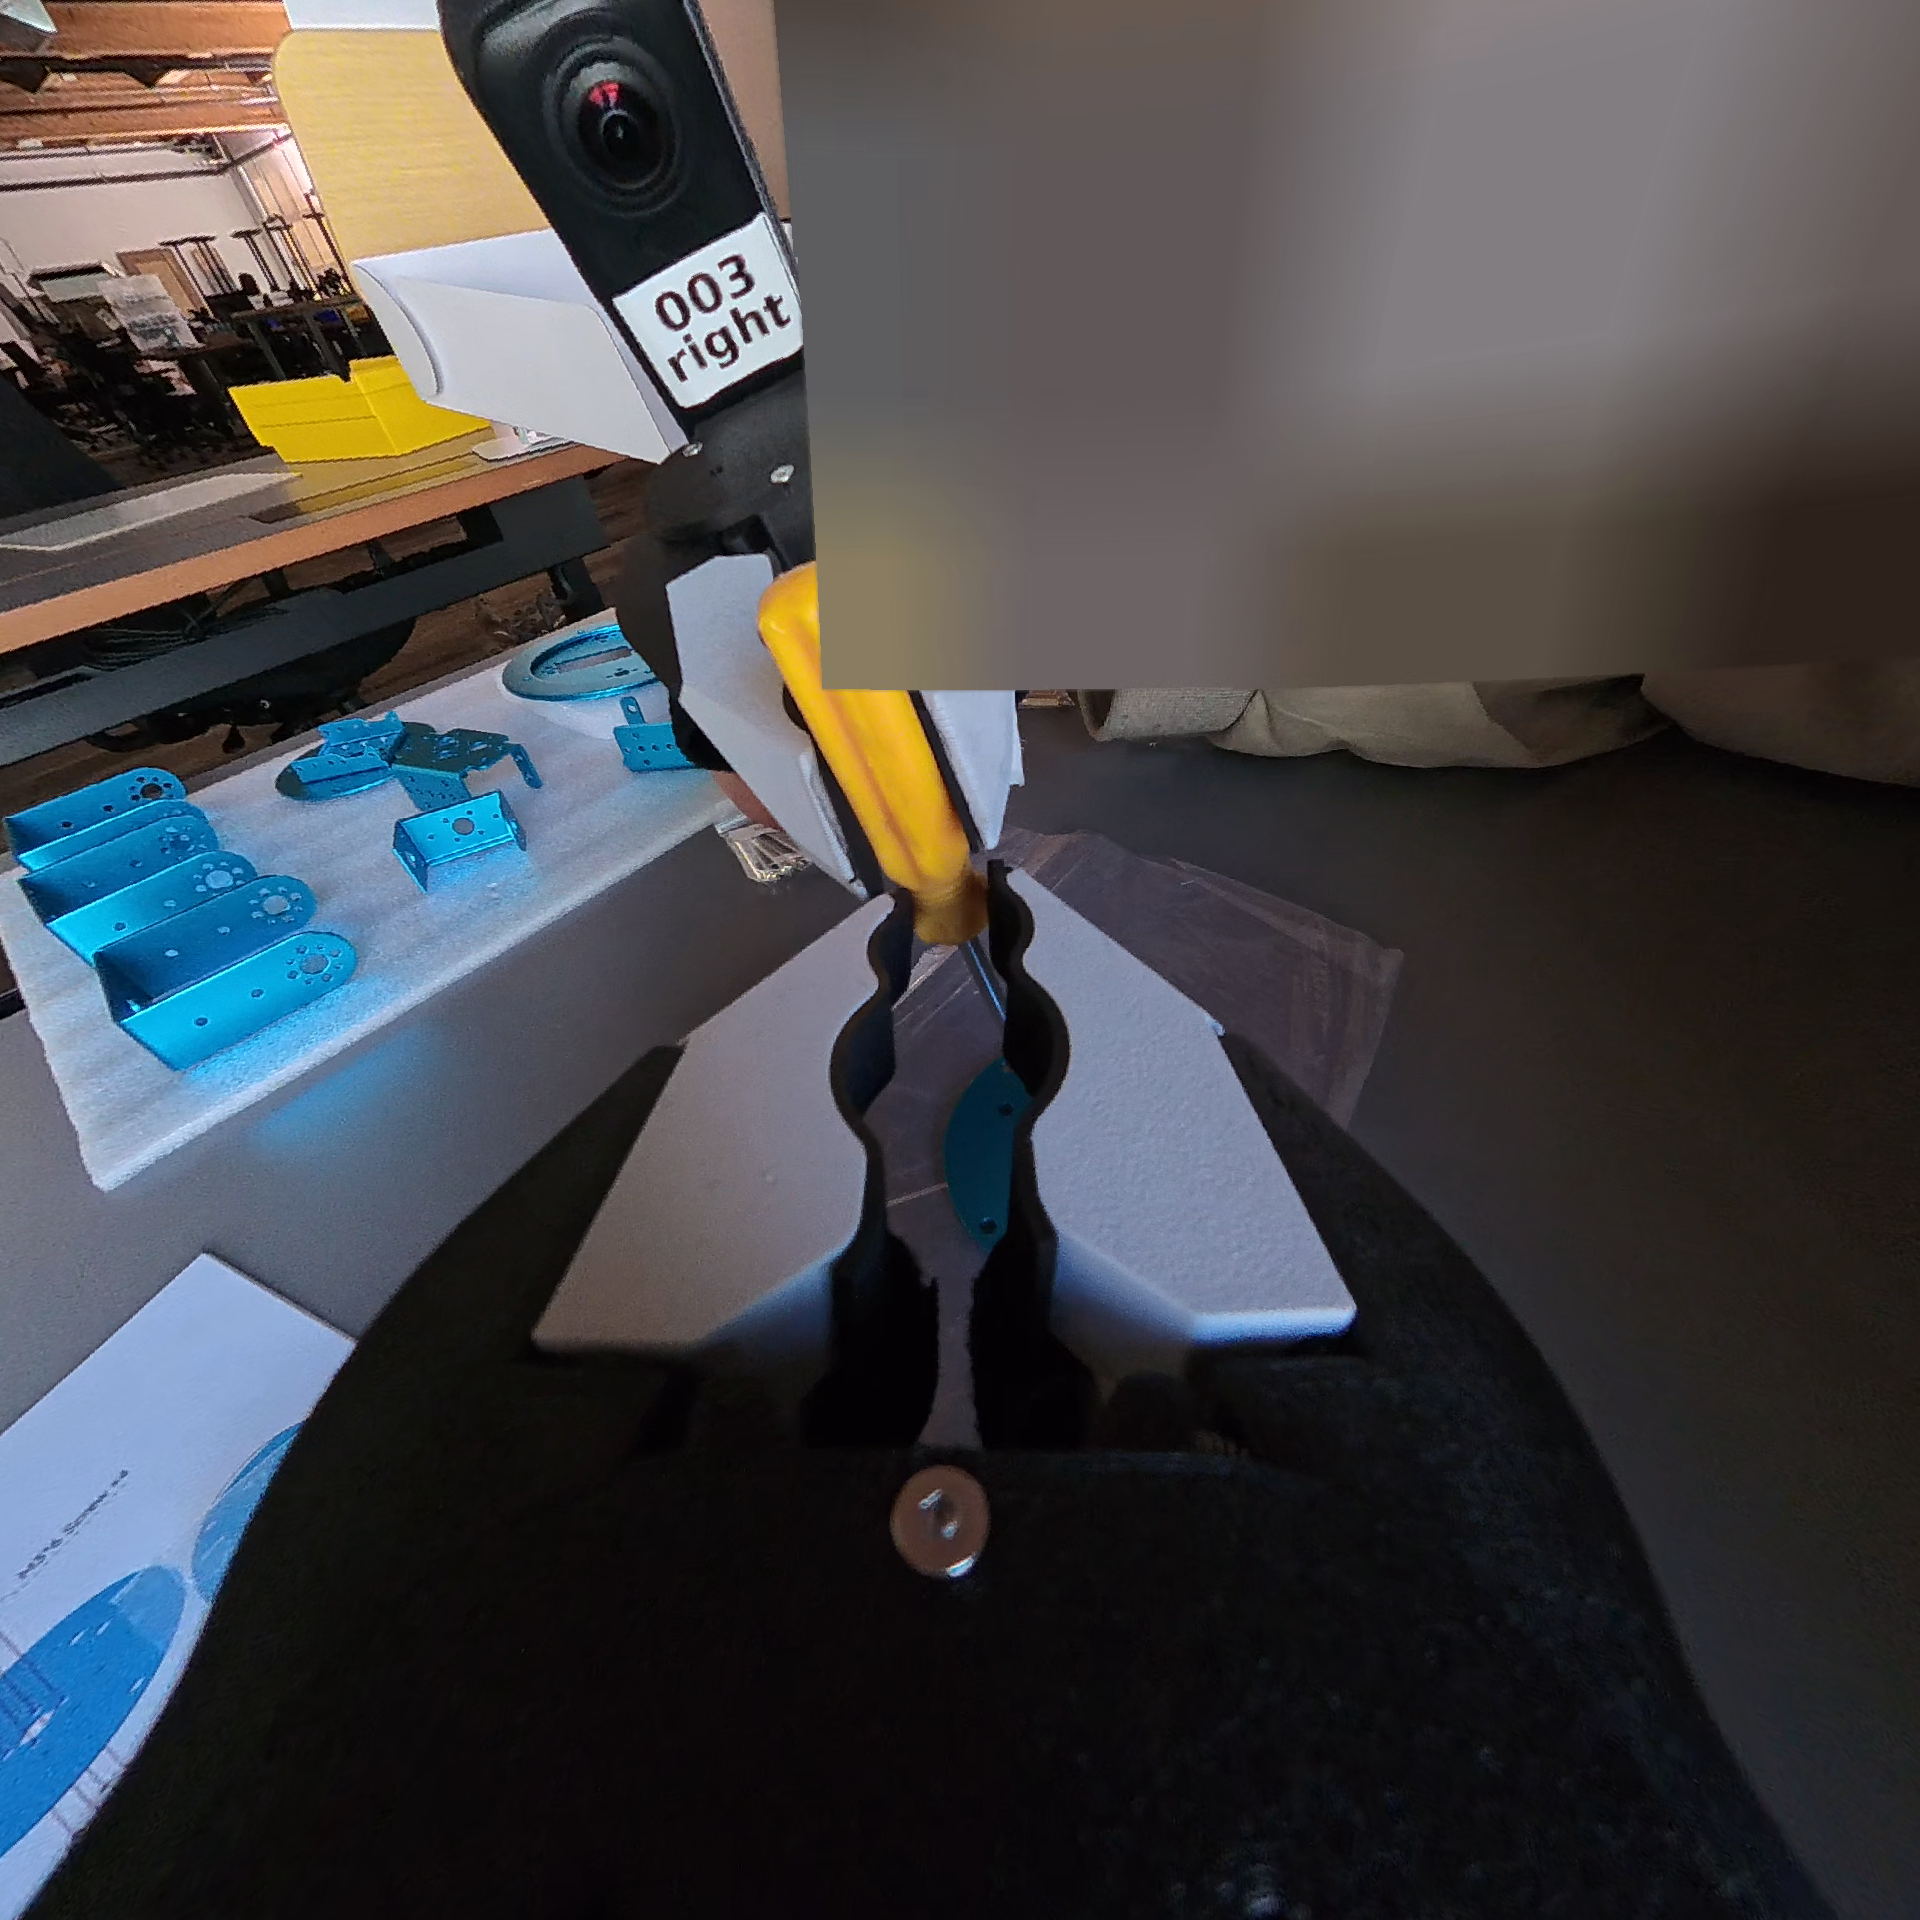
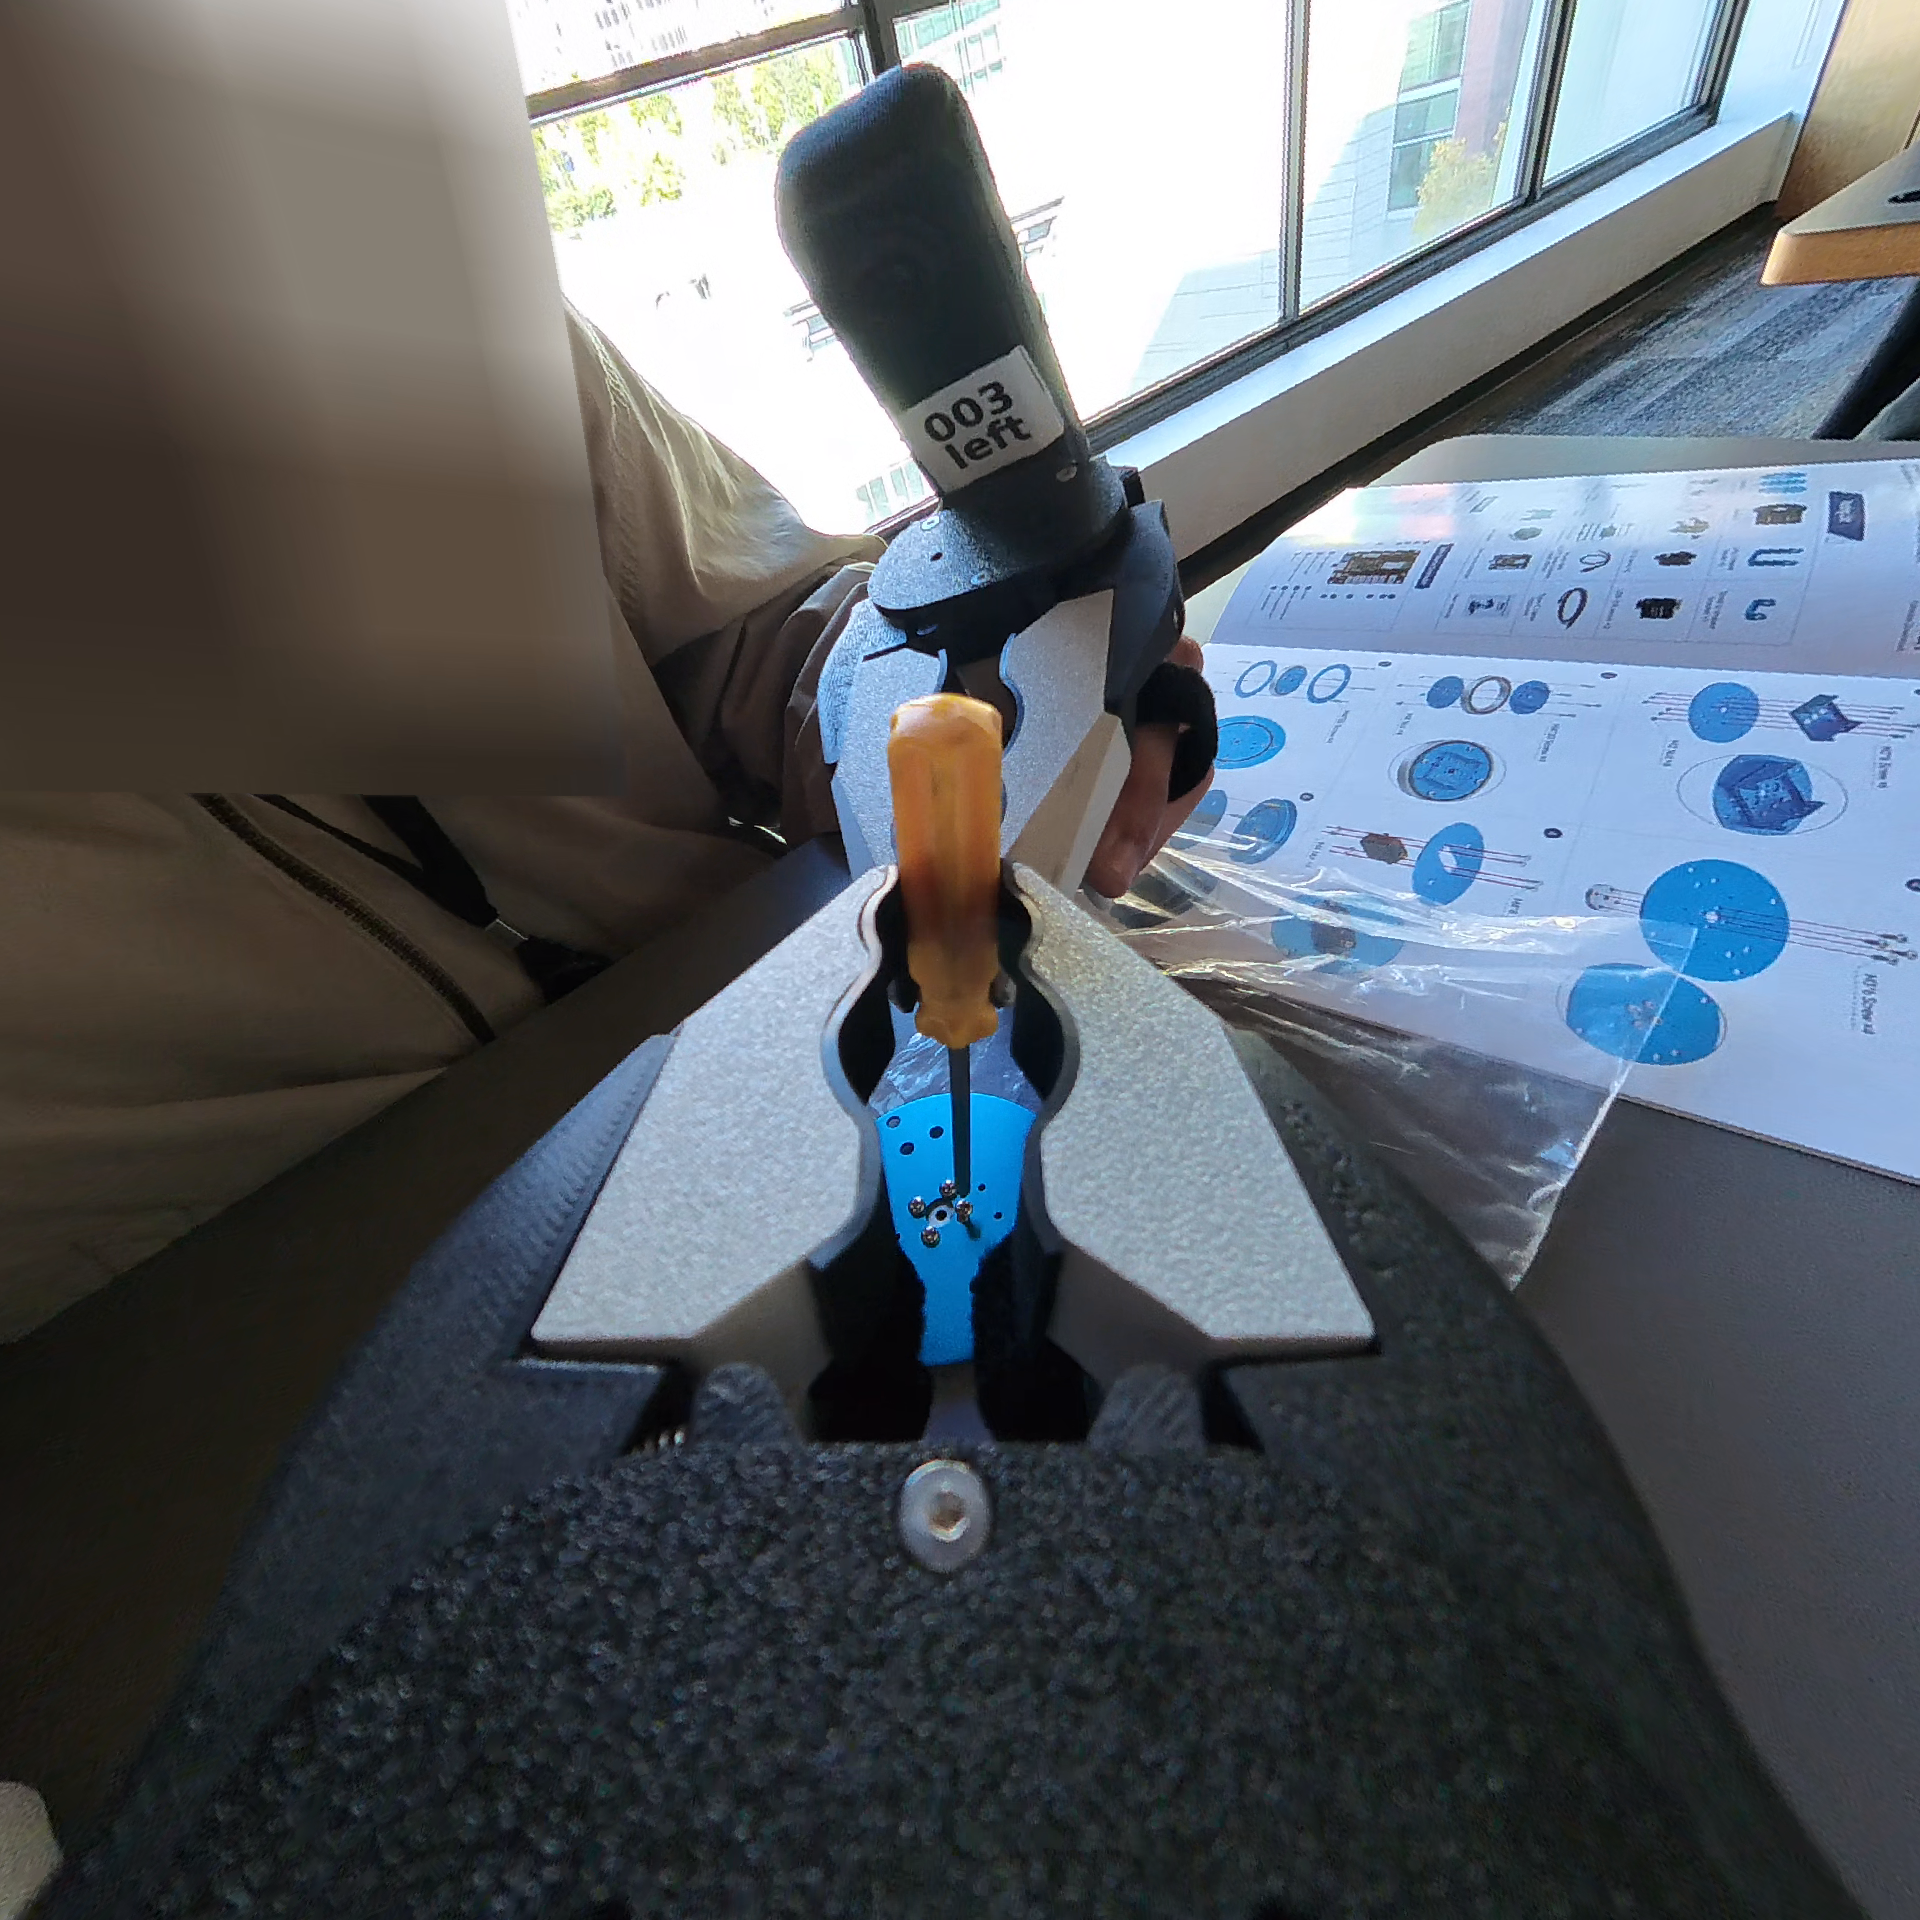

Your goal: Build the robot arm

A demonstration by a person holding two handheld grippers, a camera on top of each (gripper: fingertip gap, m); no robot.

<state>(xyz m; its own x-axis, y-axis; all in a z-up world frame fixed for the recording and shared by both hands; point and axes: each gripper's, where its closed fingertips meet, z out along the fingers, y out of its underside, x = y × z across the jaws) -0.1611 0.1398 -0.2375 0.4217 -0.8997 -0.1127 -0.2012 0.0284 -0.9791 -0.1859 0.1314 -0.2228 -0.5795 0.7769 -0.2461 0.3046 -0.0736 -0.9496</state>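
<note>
My right gripper [image 2: 951, 883] is shut on the yellow handle of a screwdriver [image 2: 945, 883]. Its thin shaft runs down to small screws at the middle of a blue metal disc [image 2: 914, 1153] that lies on a clear plastic bag [image 2: 1403, 997]. My left gripper [image 1: 945, 896] faces it, jaws nearly together, with the edge of the blue disc [image 1: 982, 1164] between its pads. The screwdriver [image 1: 873, 769] and right gripper [image 1: 883, 800] stand just beyond my left fingertips. The left gripper's fingers [image 2: 1060, 707] show behind the handle, held by a hand [image 2: 1143, 800].
Several blue metal brackets [image 1: 208, 914] and a blue ring [image 1: 582, 675] lie on white foam at the left. A printed instruction sheet [image 2: 1558, 779] lies on the grey table [image 1: 1558, 1143]. Loose screws [image 1: 764, 857] lie nearby. A person in a beige jacket [image 2: 260, 987] sits close. Both grippers' tips are close together, under 4 cm apart.
</note>
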